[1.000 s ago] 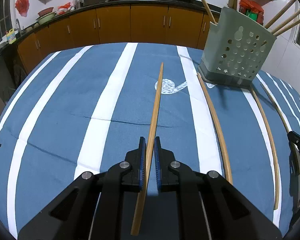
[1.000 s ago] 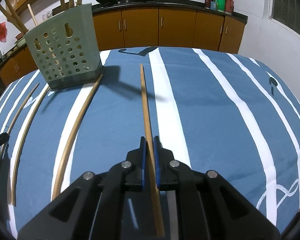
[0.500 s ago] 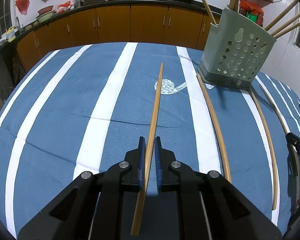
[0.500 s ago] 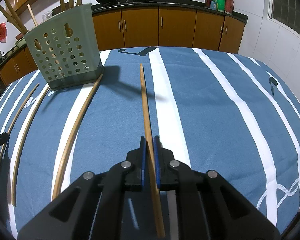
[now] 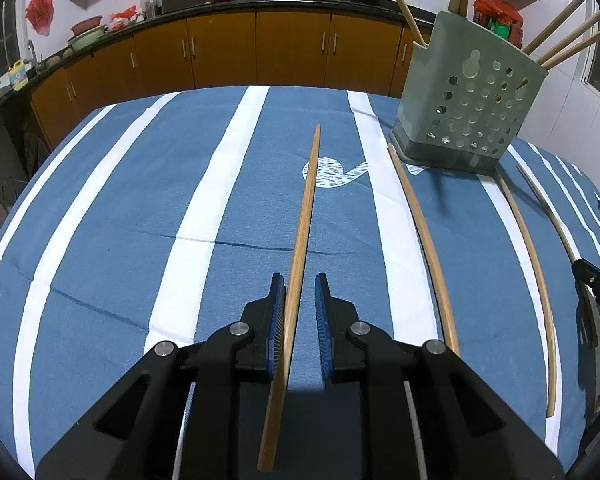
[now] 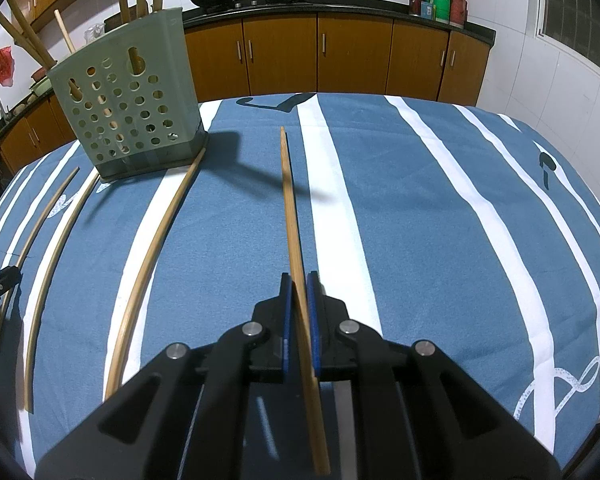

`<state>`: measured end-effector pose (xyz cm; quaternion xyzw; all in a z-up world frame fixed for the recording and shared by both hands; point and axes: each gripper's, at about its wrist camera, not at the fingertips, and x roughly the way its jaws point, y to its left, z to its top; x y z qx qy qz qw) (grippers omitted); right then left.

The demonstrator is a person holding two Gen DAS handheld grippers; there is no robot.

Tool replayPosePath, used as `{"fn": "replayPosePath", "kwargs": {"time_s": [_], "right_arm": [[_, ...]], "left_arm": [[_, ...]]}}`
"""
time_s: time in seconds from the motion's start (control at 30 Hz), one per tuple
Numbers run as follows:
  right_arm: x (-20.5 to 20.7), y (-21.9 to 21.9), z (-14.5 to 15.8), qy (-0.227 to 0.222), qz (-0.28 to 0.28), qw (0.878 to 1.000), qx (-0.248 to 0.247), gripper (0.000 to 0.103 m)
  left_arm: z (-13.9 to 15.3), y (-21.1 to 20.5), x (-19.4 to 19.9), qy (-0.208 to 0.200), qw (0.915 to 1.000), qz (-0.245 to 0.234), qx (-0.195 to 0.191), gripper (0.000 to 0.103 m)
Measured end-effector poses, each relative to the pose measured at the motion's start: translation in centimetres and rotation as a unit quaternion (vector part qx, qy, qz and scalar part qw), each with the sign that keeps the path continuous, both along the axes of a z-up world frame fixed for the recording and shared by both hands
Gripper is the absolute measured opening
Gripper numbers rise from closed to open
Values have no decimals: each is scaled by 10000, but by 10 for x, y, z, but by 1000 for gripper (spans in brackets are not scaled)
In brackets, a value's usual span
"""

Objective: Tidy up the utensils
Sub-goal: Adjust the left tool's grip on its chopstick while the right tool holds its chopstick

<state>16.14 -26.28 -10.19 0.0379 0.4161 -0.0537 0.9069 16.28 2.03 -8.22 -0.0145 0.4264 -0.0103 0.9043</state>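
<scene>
In the left wrist view, the left gripper point(image 5: 300, 312) had just been opened narrowly around a wooden chopstick point(image 5: 302, 236), a gap showing beside one pad. Lower centre in the right view, another chopstick point(image 6: 290, 216) was clamped by the right gripper point(image 6: 299, 312). A green holder point(image 6: 130, 104) was seen upper left.

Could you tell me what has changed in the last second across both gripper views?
The left gripper has just been opening: a gap now shows beside its chopstick, which leans on one pad. The right gripper stays shut on its chopstick. The holder and loose chopsticks kept still.
</scene>
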Motion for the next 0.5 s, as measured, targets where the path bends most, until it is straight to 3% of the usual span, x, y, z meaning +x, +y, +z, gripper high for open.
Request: {"fn": "replayPosePath", "kwargs": {"time_s": [0.4,0.5], "right_arm": [[0,-1,0,-3,1,10000,9,10],[-2,0,0,-1,16,10000,7,10]], "left_arm": [[0,1,0,1,10000,-2,0,17],[0,-1,-2,17,9998,-69,190,17]]}}
